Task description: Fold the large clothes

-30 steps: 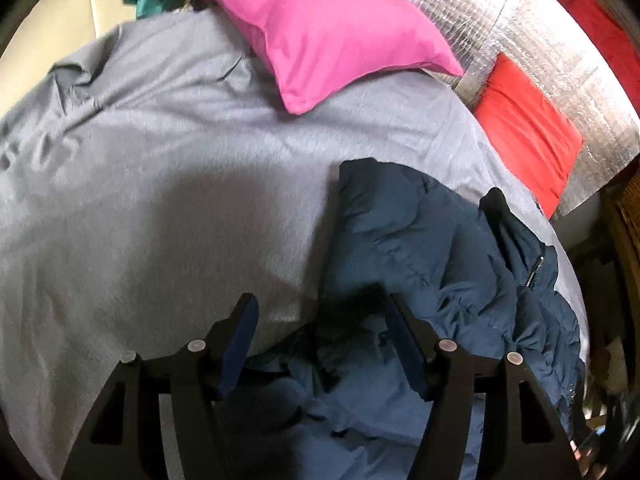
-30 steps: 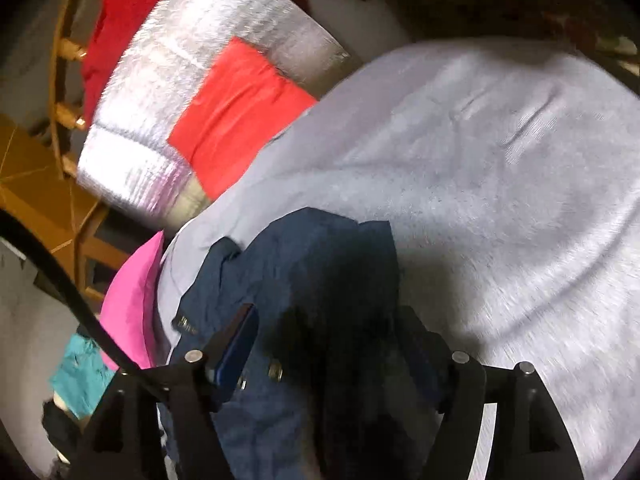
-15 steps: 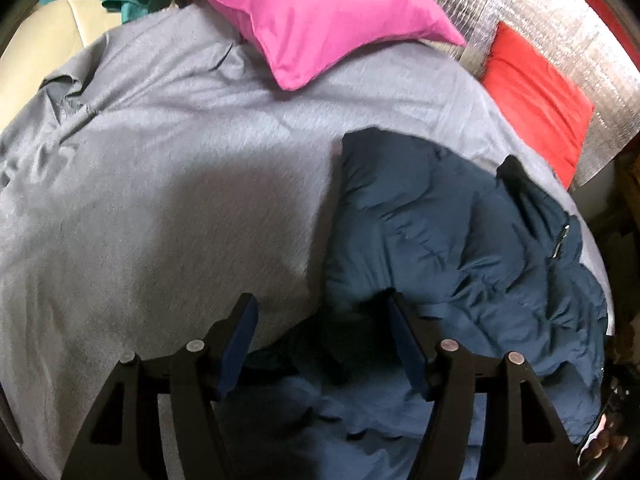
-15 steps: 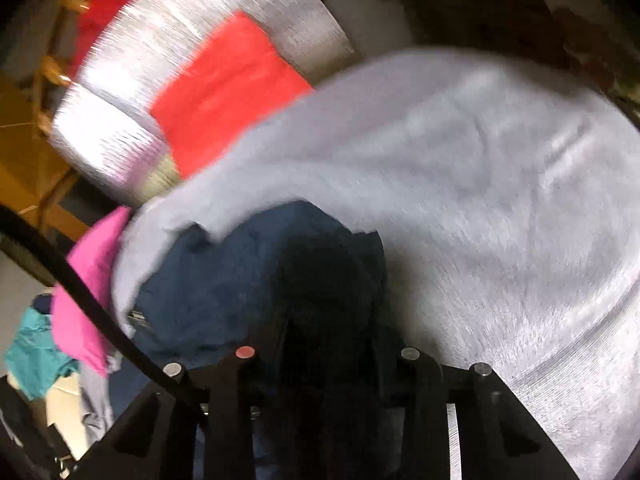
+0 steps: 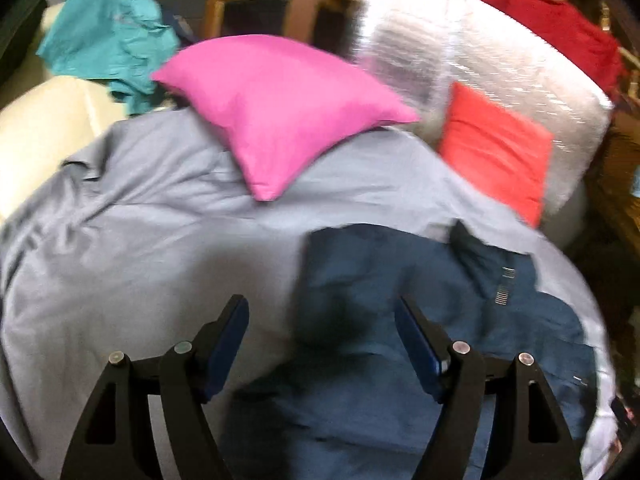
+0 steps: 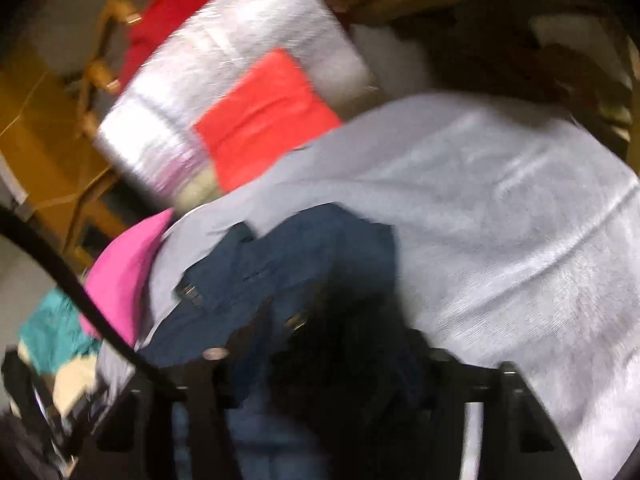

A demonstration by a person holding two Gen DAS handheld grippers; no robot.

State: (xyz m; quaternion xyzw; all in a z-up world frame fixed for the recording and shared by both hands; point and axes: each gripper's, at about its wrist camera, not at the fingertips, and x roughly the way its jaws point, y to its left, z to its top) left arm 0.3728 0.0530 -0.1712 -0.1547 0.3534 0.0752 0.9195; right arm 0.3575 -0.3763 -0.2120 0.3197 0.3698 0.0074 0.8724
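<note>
A navy puffer jacket [image 5: 420, 320] lies bunched on a bed with a grey sheet [image 5: 140, 240]. My left gripper [image 5: 322, 320] is open and empty, held above the jacket's left edge. In the blurred right wrist view the jacket [image 6: 304, 264] rises into my right gripper [image 6: 320, 356], which is shut on a dark fold of it. The jaws there are mostly hidden by fabric.
A pink pillow [image 5: 280, 108] lies at the head of the bed, with a red cushion [image 5: 496, 148] against a silver padded panel [image 5: 460, 60]. Teal clothing [image 5: 108, 48] is piled at the far left. Wooden furniture [image 6: 44, 128] stands beyond the bed.
My right gripper closed on the jacket and is lifting the fold. My left gripper stayed open and pulled back and up, so more of the bed head shows.
</note>
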